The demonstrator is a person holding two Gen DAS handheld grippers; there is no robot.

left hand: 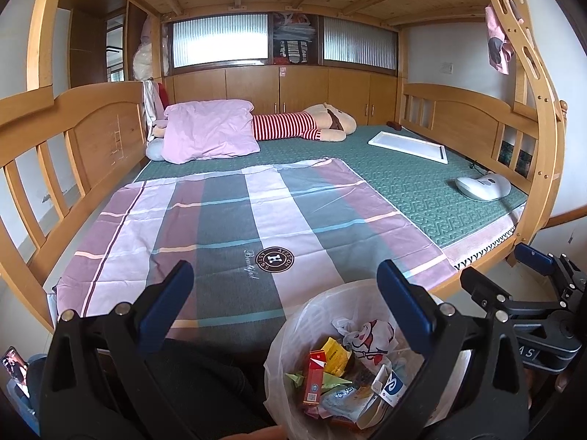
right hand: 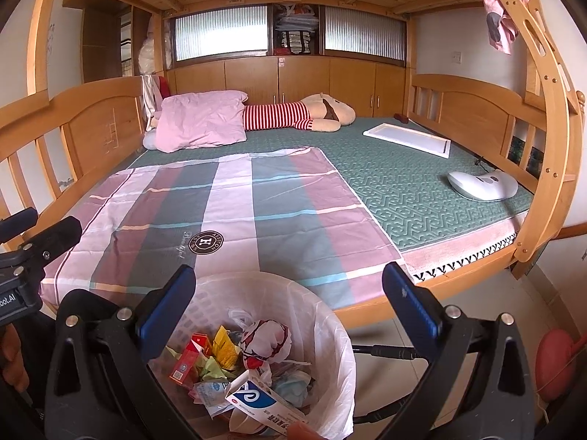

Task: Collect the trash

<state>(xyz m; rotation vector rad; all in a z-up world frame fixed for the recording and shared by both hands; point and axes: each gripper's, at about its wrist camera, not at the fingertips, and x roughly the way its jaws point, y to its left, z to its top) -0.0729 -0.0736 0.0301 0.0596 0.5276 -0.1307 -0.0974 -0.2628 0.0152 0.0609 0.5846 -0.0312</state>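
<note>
My left tongs (left hand: 282, 286) and right tongs (right hand: 290, 289) both hang released, nothing between them, over the lined trash bin (right hand: 330, 333) on the floor at the foot of the bed (right hand: 422, 183); bin holds a red box (right hand: 185, 363), yellow packet (right hand: 224, 348), crumpled printed bag (right hand: 266, 341), and a white-blue carton (right hand: 256, 403) with a swirl logo (text too small to read); plaid sheet (left hand: 227, 220) bears a round "H" badge (left hand: 276, 259) and script "Beautiful"; left tool's label reads "oot.AI" in the right view.
</note>
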